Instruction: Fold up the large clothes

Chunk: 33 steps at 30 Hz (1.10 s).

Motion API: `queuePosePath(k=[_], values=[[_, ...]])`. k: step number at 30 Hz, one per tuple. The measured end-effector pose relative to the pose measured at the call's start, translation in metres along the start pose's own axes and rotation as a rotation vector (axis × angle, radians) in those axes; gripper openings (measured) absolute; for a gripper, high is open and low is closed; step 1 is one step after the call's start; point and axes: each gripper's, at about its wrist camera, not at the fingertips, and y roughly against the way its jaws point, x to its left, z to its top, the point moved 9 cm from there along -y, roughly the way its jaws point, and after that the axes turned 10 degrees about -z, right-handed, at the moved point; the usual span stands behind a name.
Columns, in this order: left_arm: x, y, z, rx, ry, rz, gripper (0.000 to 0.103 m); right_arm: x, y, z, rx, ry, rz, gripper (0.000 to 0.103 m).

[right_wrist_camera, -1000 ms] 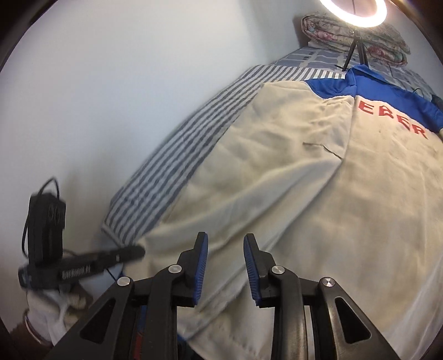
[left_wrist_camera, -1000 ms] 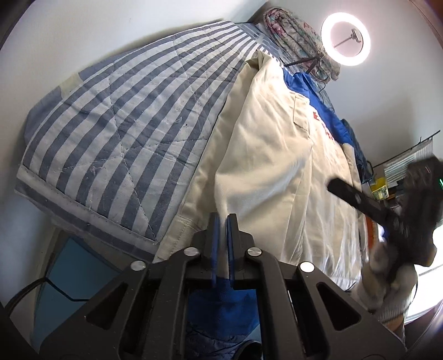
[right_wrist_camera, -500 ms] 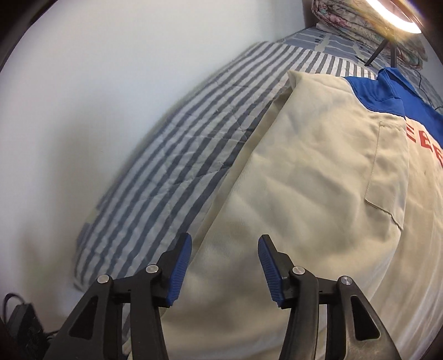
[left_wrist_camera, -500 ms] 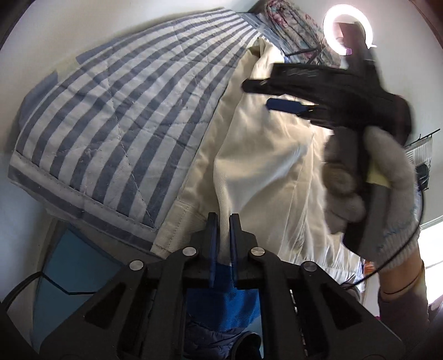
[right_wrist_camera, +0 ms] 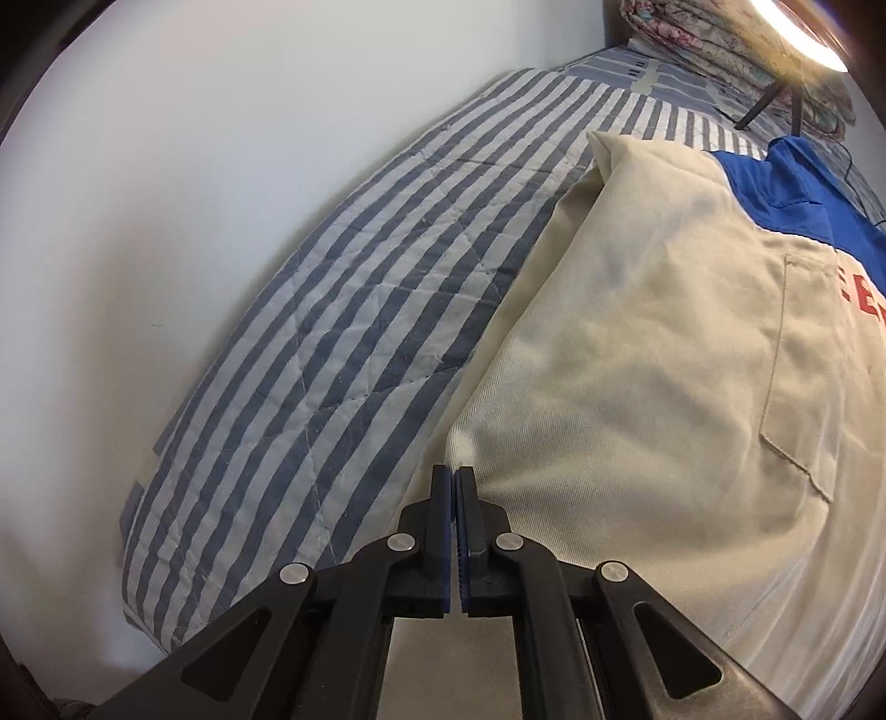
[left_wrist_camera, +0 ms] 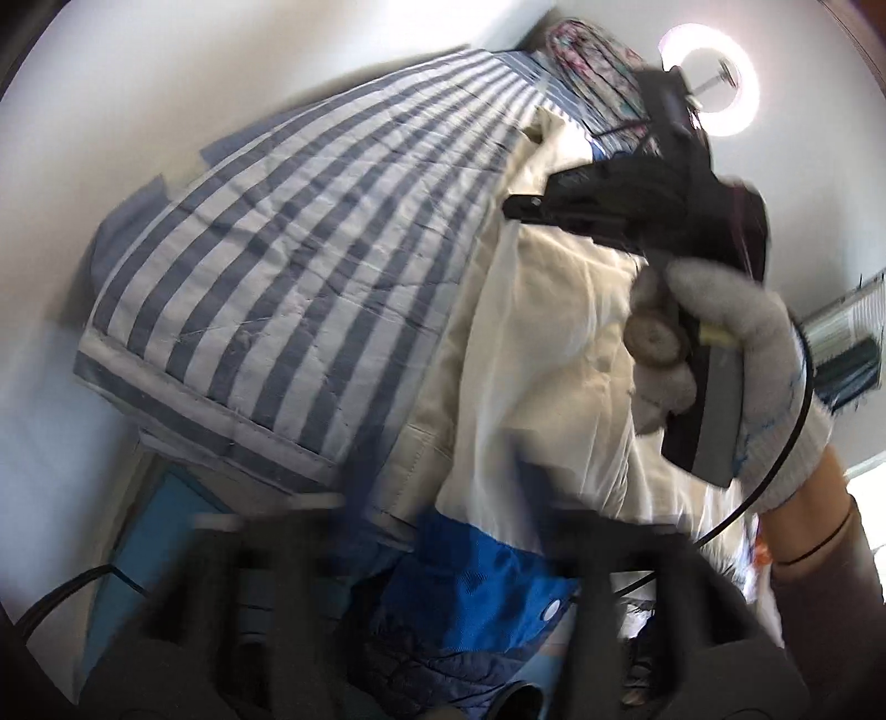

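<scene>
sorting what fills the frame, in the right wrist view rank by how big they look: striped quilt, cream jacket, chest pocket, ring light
1. cream jacket and striped quilt: both cover a large share of the view, too close to rank; the jacket also lies nearer the camera.
2. chest pocket
3. ring light: smallest, but cut off by the frame edge.

Partial red letters "E L" on the cream-and-blue shirt (right_wrist_camera: 692, 354), cut off.

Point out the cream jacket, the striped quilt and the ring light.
cream jacket (right_wrist_camera: 637, 387): right wrist view, front panel.
striped quilt (right_wrist_camera: 360, 354): right wrist view, bare middle.
ring light (left_wrist_camera: 745, 83): left wrist view, glowing rim.
</scene>
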Motion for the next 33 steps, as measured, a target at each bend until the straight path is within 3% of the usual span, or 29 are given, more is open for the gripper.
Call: queuePosePath(k=[2,3,5,7,11,13,14,15,17,21,25,29,33], values=[[0.003,-0.002,-0.001,0.011,0.024,-0.024,0.072,0.002,0.004,0.005,-0.026,0.022,0.054,0.006],[0.005,-0.004,-0.003,0.021,0.023,-0.016,0.072,-0.001,0.011,0.003,-0.03,0.013,0.081,0.022],[0.008,-0.011,-0.004,0.039,0.03,-0.018,0.069,-0.006,0.031,-0.004,-0.066,-0.013,0.15,0.036],[0.007,-0.02,-0.005,0.062,0.046,-0.036,0.058,-0.014,0.052,-0.013,-0.114,-0.001,0.159,0.036],[0.004,-0.027,-0.005,0.064,0.035,-0.023,0.055,-0.042,0.067,-0.043,-0.138,-0.008,0.115,0.036],[0.001,-0.029,-0.006,0.066,-0.018,0.034,0.044,-0.054,0.063,-0.053,-0.125,-0.042,0.121,0.035],[0.0,-0.032,-0.006,0.067,-0.046,0.062,0.033,-0.06,0.06,-0.055,-0.118,-0.061,0.12,0.034],[-0.003,-0.034,-0.006,0.071,-0.055,0.063,0.024,-0.065,0.054,-0.056,-0.109,-0.081,0.124,0.034],[-0.009,-0.032,-0.006,0.064,-0.063,0.033,0.018,-0.069,0.042,-0.057,-0.088,-0.11,0.137,0.033],[-0.036,-0.019,-0.002,0.023,-0.104,-0.061,0.016,-0.065,0.019,-0.069,-0.048,-0.114,0.133,0.033],[-0.051,-0.015,-0.003,0.017,-0.131,-0.102,0.016,-0.064,0.022,-0.062,-0.032,-0.116,0.168,0.035],[-0.06,-0.017,-0.001,0.018,-0.124,-0.14,0.016,-0.081,0.04,-0.033,-0.096,-0.132,0.164,0.035],[-0.069,-0.019,0.001,0.015,-0.135,-0.155,0.016,-0.112,0.041,0.016,-0.145,-0.204,0.061,0.023]])
